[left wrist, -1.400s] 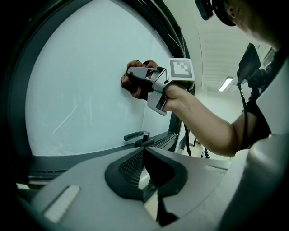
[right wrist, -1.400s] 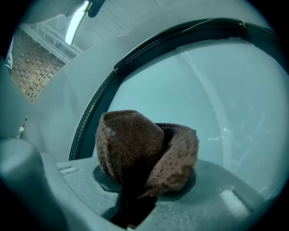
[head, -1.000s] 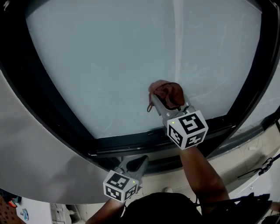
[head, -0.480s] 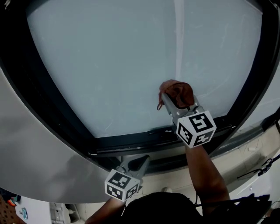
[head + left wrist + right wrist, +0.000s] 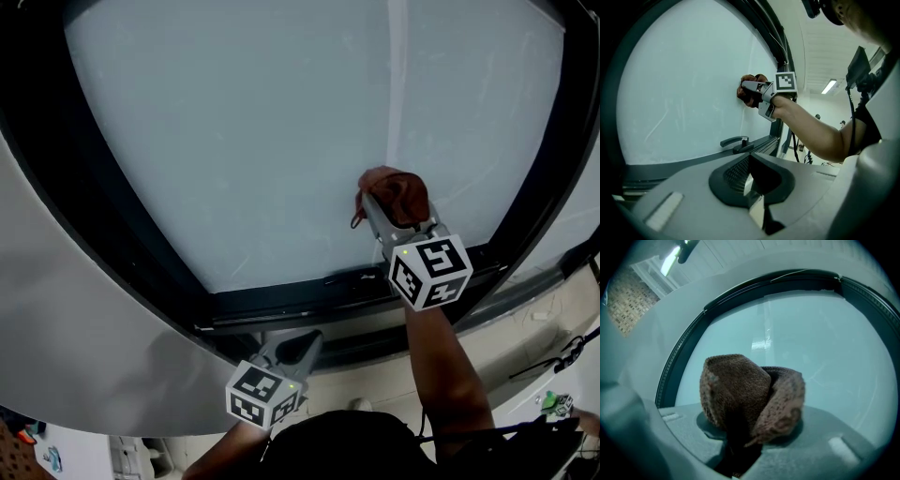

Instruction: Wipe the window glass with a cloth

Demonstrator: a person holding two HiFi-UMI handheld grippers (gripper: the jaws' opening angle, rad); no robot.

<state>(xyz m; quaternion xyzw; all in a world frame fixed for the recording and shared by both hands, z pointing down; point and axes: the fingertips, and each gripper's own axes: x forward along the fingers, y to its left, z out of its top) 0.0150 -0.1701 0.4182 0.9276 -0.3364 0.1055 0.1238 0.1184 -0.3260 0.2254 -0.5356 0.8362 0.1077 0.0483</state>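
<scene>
Right gripper (image 5: 380, 216) clamped on a bunched brown cloth (image 5: 401, 194); cloth pressed against the window glass (image 5: 234, 141), low on the pane and right of centre, just above the dark frame (image 5: 281, 302); left gripper (image 5: 296, 351) held low beneath the frame, jaws together, nothing between them; window handle (image 5: 736, 142) sits on the bottom rail.

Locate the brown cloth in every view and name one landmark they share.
Head view: cloth, right of centre, against the glass at the tip of the right gripper.
Left gripper view: cloth, upper middle, pressed to the pane.
Right gripper view: cloth, lower centre, filling the foreground.
Shared landmark: the dark window frame around the pane.
</scene>
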